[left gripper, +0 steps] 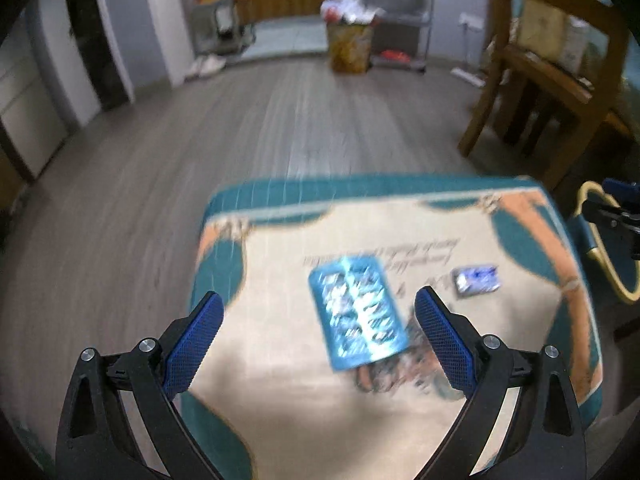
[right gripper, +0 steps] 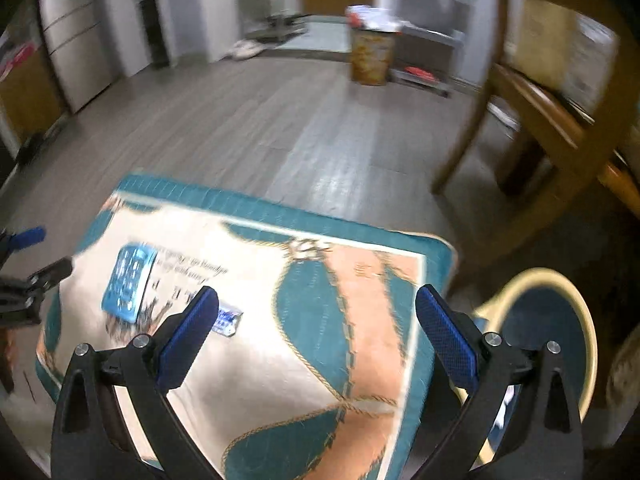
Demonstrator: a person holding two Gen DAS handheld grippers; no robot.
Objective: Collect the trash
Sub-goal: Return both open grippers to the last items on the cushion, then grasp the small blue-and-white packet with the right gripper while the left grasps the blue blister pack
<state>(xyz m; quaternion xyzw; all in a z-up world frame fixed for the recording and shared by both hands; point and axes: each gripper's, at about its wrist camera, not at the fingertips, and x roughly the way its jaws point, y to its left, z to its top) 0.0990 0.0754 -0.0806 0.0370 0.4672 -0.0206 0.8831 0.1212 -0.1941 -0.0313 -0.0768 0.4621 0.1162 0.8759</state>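
A blue foil blister pack lies on a teal, cream and orange mat. My left gripper hangs above it, open, with the pack below the gap between its blue pads. To the right lies a small silver-blue wrapper. In the right wrist view the same blister pack and wrapper lie on the left part of the mat. My right gripper is wide open over the mat, holding nothing; its left fingertip sits just in front of the wrapper.
A round bin with a cream rim stands off the mat's right edge, also seen as the bin. Wooden chair legs rise at the right. Grey plank floor stretches back to a full yellow basket.
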